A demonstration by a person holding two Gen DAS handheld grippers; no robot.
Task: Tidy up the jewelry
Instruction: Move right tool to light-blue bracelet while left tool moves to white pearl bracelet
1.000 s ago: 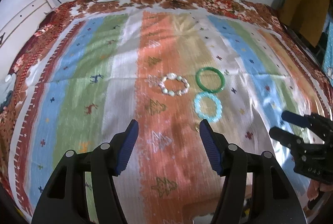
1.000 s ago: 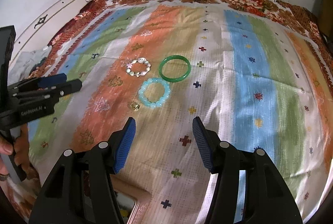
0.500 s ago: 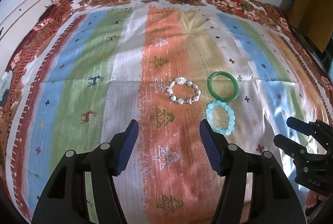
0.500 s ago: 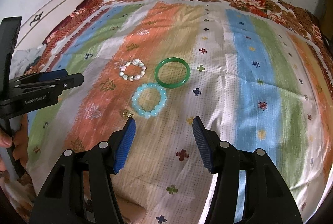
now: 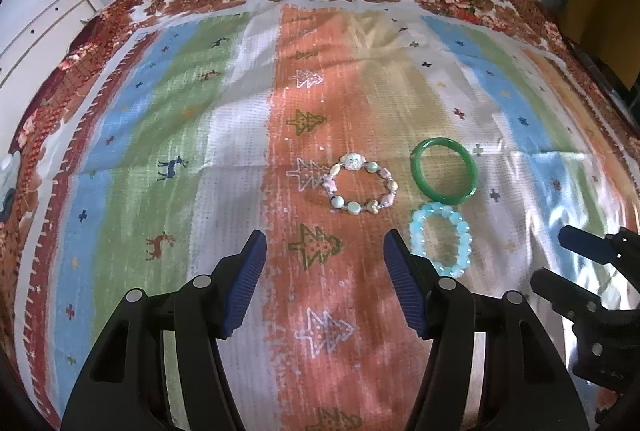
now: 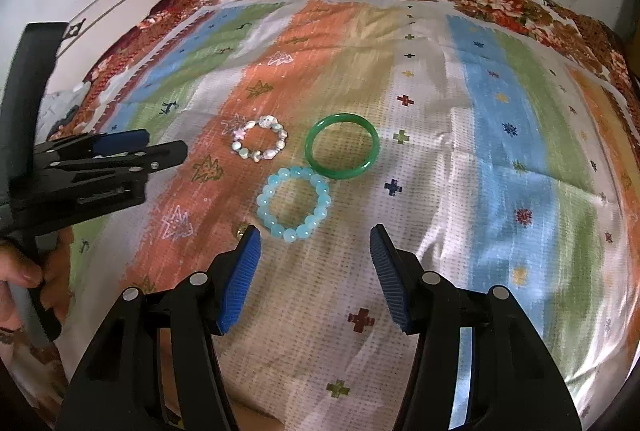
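Three bracelets lie clustered on the striped cloth point(image 5: 224, 135) at the middle of both wrist views. The green bangle point(image 6: 342, 146) sits right of the shell-and-stone bead bracelet point(image 6: 260, 144), apart from it, and the pale blue bead bracelet point(image 6: 294, 204) lies just below the bangle, touching or nearly touching its lower rim (the gap is too fine to judge). In the left wrist view the same trio appears right of centre: bead bracelet point(image 5: 362, 187), bangle point(image 5: 445, 170), blue beads point(image 5: 441, 245).

The left gripper point(image 5: 323, 281) has its jaws wide apart over the orange stripe, holding nothing. The right gripper point(image 6: 315, 278) is likewise spread and unloaded, with the blue bracelet just above its left finger. A small gold-coloured item point(image 6: 241, 230) peeks out beside that fingertip.
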